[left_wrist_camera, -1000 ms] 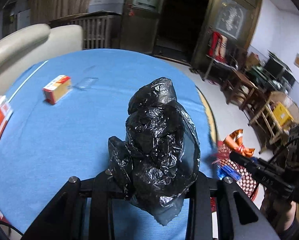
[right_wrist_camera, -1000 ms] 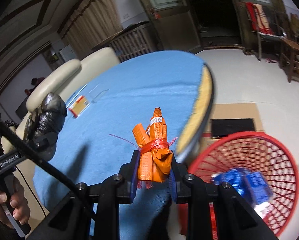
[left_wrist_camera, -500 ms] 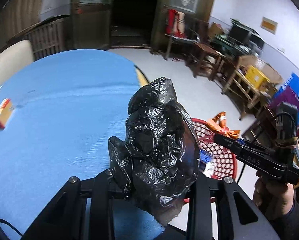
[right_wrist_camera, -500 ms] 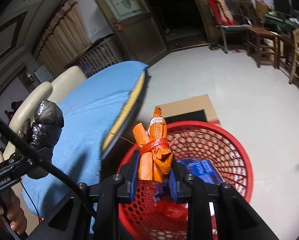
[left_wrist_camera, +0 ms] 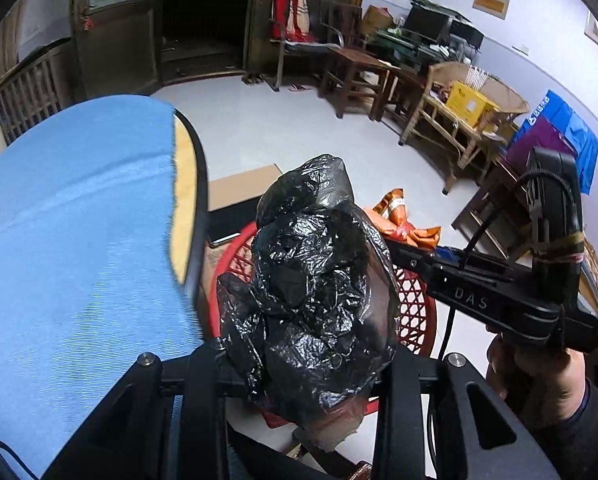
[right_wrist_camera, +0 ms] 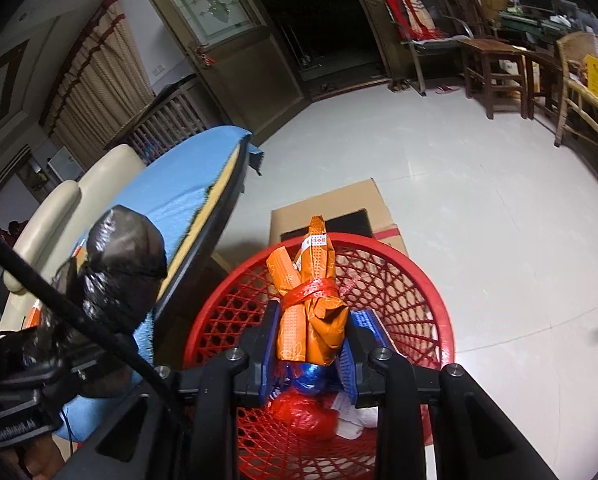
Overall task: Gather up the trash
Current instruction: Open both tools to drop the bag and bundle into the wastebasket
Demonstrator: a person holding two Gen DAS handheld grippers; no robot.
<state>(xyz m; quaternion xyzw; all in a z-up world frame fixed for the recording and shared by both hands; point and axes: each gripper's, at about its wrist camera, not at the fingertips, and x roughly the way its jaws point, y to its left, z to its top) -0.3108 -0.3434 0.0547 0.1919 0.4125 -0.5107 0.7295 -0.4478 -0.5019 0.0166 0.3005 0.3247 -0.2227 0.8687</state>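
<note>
Two tongs each grasp a piece of trash. Left tongs (left_wrist_camera: 303, 364), at the bottom centre of the left view, are clenched on a crumpled black bag (left_wrist_camera: 311, 304) held over the red basket (left_wrist_camera: 413, 312), whose rim shows behind it. Right tongs (right_wrist_camera: 309, 340), bottom centre of the right view, grip an orange bundle (right_wrist_camera: 307, 300) tied with red string above the basket (right_wrist_camera: 419, 280). Blue and red trash lies inside. Blue-covered surface (left_wrist_camera: 71, 240) fills the left side.
</note>
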